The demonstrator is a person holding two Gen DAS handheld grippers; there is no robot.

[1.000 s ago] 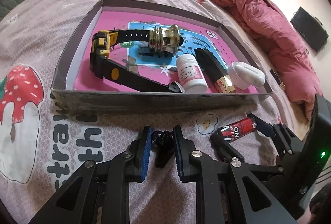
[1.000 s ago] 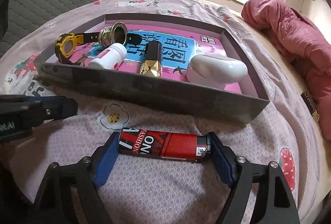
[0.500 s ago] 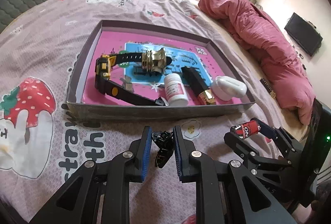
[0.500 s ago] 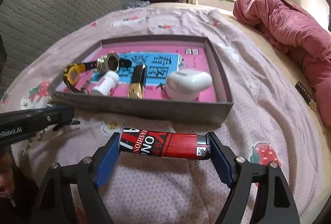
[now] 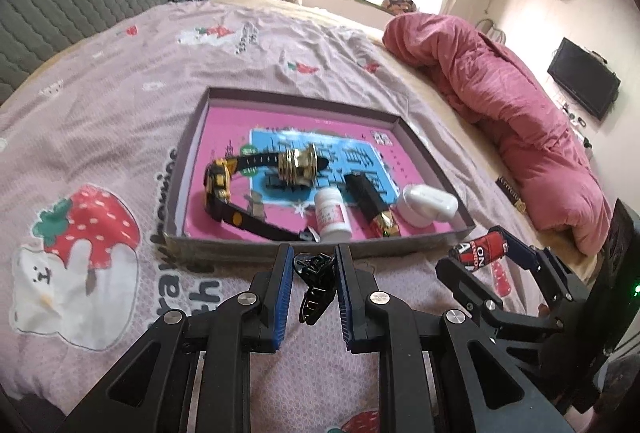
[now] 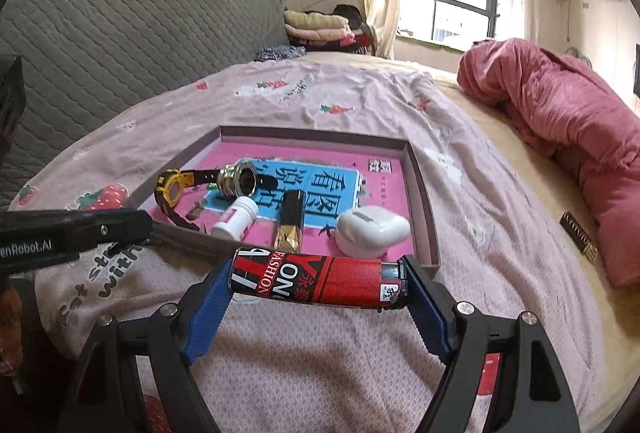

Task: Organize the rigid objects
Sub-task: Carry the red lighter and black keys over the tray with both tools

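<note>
Both grippers have just come up off the bed (image 5: 120,81), and each took a thing along. The left gripper (image 5: 312,265) is clamped on a black hair clip (image 5: 314,285). The right gripper (image 6: 316,283) is clamped on the two ends of a red lighter (image 6: 316,279), which lies sideways between its pads. A second ago both things were down on the bed sheet; now they hang in the air.

The tray (image 5: 320,95) sits at 12 o'clock from both grippers. In it lie a watch (image 5: 220,185), a gold cap (image 5: 300,165), a white bottle (image 5: 332,217), a lipstick (image 5: 372,205) and a white case (image 5: 430,205).

I think the clip and lighter go in the tray next. There is free room at its far side.
</note>
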